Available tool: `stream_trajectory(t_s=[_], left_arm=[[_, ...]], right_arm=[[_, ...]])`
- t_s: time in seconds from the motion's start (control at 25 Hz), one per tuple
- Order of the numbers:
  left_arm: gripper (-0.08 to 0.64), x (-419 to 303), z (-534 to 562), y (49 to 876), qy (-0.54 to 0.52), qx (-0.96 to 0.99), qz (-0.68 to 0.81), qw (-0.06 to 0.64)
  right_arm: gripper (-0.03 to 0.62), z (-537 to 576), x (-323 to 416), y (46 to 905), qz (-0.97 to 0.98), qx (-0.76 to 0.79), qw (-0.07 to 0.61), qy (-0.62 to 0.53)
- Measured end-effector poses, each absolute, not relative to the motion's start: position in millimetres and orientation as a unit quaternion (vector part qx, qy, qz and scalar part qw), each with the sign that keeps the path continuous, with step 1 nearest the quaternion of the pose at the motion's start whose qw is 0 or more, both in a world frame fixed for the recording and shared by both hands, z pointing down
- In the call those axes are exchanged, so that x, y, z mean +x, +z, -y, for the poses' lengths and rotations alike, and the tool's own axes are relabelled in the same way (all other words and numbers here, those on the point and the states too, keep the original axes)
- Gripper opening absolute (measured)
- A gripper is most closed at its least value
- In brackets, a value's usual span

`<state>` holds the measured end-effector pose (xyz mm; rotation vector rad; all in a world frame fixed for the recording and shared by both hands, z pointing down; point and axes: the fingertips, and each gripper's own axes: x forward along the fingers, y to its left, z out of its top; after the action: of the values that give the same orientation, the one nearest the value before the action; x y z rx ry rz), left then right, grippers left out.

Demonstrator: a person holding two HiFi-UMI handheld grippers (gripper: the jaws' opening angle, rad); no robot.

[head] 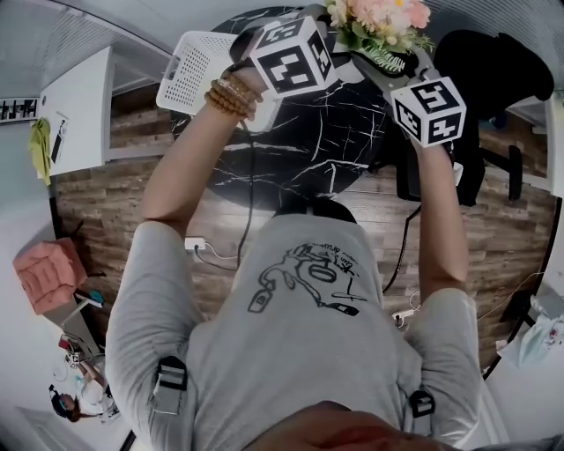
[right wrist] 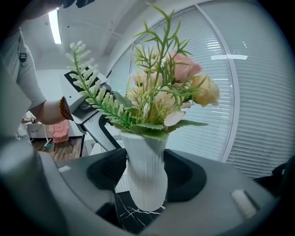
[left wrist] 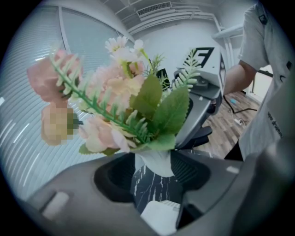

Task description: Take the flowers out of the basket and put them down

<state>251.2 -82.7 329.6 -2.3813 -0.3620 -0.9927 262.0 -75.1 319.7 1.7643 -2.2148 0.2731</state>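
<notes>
- At twelve o'clock in the head view, over the far side of the round black marbled counter (head: 308,150), the flowers (head: 379,18) stand upright in a white vase (right wrist: 144,170). They are pink and cream blooms with green fern sprigs.
- The left tool (left wrist: 156,171) has its jaws partway apart. The narrow lower part of the vase sits between them, and the dark pads close on it at nine and three o'clock. The bouquet fills the left gripper view above the jaws.
- The right tool (right wrist: 143,182) has its jaws at a similar half-width. Its pads clamp the ribbed body of the same vase from both sides, so the two tools grip it from opposite directions.
- Each tool shows behind the flowers in the other's view: the right one at two o'clock in the left gripper view, the left one at nine o'clock in the right gripper view.
- Marbled surface shows just below the vase's foot in both gripper views. I cannot tell whether the foot touches the counter.
- The white perforated basket (head: 198,66) sits at the counter's ten-o'clock edge in the head view, beside the left wrist and apart from the flowers, which are out of it.
</notes>
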Motion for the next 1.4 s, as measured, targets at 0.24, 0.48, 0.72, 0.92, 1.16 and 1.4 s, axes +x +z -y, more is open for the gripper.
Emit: stream_trajectory(t_s=[0.24, 0.48, 0.72, 0.92, 1.16, 1.4], left_arm=[[0.241, 254, 83, 357, -0.371, -0.882, 0.136, 0.258], [0.241, 251, 77, 388, -0.379, -0.879, 0.142, 0.253], [0.241, 251, 71, 417, -0.385, -0.878, 0.146, 0.246], [0.242, 251, 67, 442, -0.389, -0.876, 0.148, 0.243], [0.242, 247, 58, 475, -0.398, -0.873, 0.15, 0.238], [0.242, 244, 50, 503, -0.403, -0.872, 0.149, 0.235]], right_arm=[[0.265, 76, 264, 347, 0.77, 0.611, 0.152, 0.104], [0.265, 69, 262, 378, 0.772, 0.608, 0.145, 0.116], [0.264, 64, 262, 408, 0.77, 0.609, 0.146, 0.125], [0.265, 60, 262, 432, 0.769, 0.608, 0.146, 0.133], [0.265, 50, 258, 465, 0.769, 0.605, 0.146, 0.144], [0.265, 43, 255, 494, 0.771, 0.601, 0.148, 0.15]])
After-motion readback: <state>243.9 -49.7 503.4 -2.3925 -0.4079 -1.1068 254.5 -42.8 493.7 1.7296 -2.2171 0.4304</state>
